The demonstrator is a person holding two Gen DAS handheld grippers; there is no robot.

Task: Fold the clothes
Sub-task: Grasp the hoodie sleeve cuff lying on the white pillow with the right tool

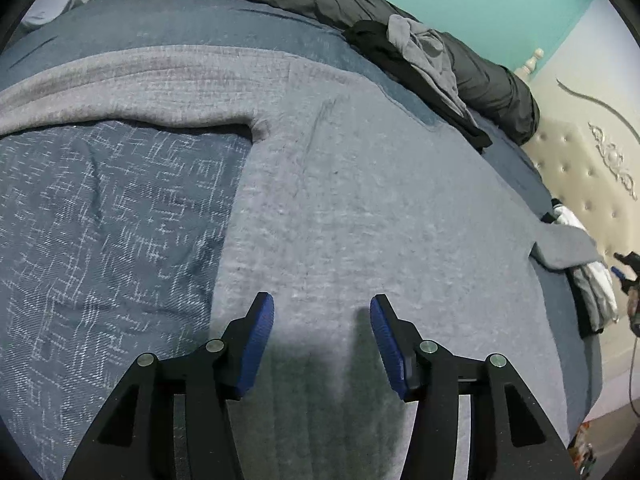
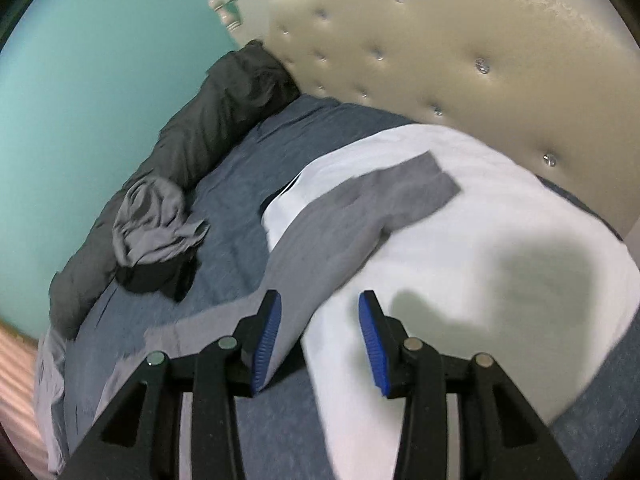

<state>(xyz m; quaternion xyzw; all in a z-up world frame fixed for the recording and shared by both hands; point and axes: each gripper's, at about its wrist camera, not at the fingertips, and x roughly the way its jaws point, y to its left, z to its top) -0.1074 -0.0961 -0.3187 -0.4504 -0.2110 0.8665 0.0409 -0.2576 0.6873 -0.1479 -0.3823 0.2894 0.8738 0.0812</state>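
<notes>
A large grey knitted sweater (image 1: 360,200) lies spread flat on a bed covered with a blue woven bedspread (image 1: 100,220), body facing up. One sleeve (image 1: 140,80) stretches sideways across the bedspread; the other sleeve (image 2: 360,208) reaches toward a cream tufted headboard (image 2: 480,60) and lies draped over a white pillow or folded white cloth (image 2: 500,280). The left gripper (image 1: 322,312) hovers over the sweater's lower body, its blue-padded jaws spread apart and holding nothing. The right gripper (image 2: 320,308) hangs just above the second sleeve where it meets the white cloth, jaws likewise parted and empty. A crumpled light-grey garment on a black one (image 2: 156,232) sits well apart, beside a long dark grey rolled blanket (image 2: 208,120) along the teal wall. Risks, as a judgement: a pinch on the sleeve could catch the white cloth beneath and drag it along; the thick knit may slip from a shallow grip; and lifting one side alone could wrinkle the flat body.
</notes>
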